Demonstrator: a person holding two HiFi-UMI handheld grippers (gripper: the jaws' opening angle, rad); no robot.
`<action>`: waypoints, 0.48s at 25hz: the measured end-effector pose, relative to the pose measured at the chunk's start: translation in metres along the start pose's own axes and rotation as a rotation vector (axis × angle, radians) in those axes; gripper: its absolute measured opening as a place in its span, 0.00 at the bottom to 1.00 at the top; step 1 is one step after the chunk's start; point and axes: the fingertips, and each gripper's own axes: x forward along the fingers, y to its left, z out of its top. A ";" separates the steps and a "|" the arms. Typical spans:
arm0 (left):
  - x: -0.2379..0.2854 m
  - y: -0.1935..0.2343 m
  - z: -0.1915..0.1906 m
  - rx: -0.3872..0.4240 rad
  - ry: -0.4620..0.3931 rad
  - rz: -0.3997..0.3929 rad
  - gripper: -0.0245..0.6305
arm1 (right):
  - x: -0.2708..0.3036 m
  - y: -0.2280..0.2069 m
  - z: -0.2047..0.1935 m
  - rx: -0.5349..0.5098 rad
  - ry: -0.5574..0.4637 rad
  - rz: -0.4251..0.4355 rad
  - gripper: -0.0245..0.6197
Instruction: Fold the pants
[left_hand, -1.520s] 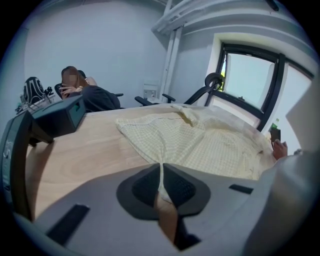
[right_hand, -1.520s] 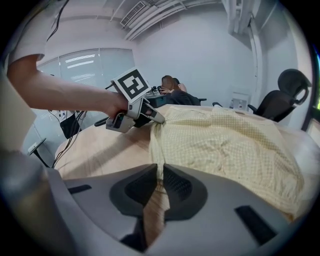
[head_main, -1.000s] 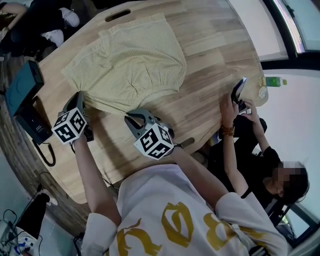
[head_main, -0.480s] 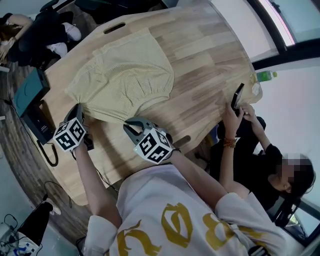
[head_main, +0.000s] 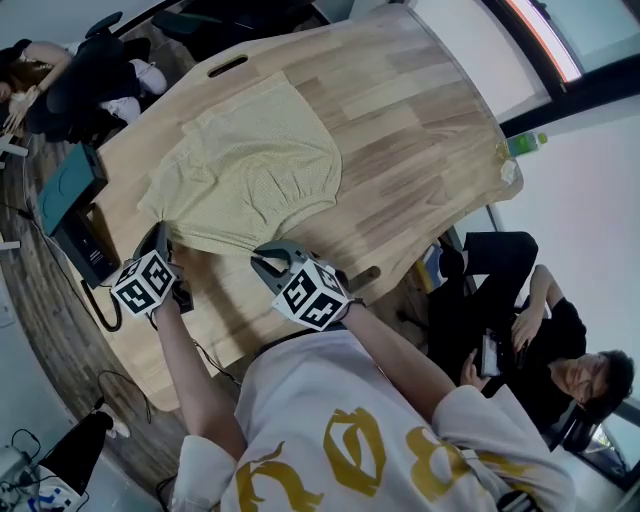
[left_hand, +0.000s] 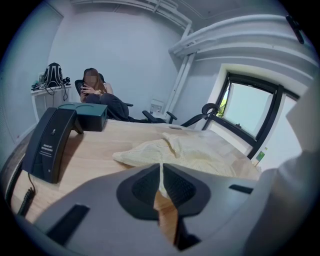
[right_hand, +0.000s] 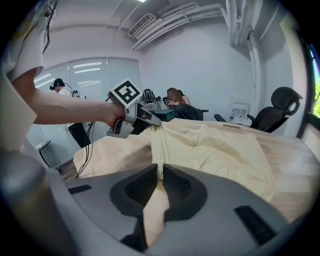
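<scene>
**Head view.** The pale yellow pants (head_main: 250, 165) lie spread on the wooden table (head_main: 400, 150), toward 11 o'clock from the person's chest. The left gripper (head_main: 158, 240) is at the 8 o'clock corner of the cloth's near edge. The right gripper (head_main: 266, 262) is at about 6 o'clock on that same edge. I judge the step to be lifting this near edge to fold it over toward the far edge at 12 o'clock. To do it well, both hands should rise level and travel together. The edge between them should stay taut, so the fold line runs straight and the corners land square on the far side.

**Left gripper view.** The left gripper (left_hand: 161, 182) is clenched, with a thin fold of the pants (left_hand: 190, 152) pinched between its pads. The rest of the cloth runs away toward 1 o'clock. A dark device (left_hand: 52, 145) stands on the table at 9 o'clock, clear of the cloth.

**Right gripper view.** The right gripper (right_hand: 160, 181) is likewise clamped on the edge of the pants (right_hand: 220, 150), with a strip of fabric caught between the pads. The left gripper (right_hand: 153, 121) shows at 11 o'clock, gripping the same edge, and the cloth is raised a little between the two.
</scene>
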 end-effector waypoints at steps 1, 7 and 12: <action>-0.001 -0.001 0.001 0.010 0.001 0.001 0.07 | -0.001 -0.001 0.000 0.004 -0.004 -0.004 0.09; -0.003 -0.007 0.012 0.054 -0.008 0.008 0.07 | -0.005 -0.009 0.006 0.020 -0.028 -0.038 0.09; 0.000 -0.021 0.032 0.076 -0.032 -0.023 0.07 | -0.013 -0.020 0.013 0.038 -0.068 -0.088 0.09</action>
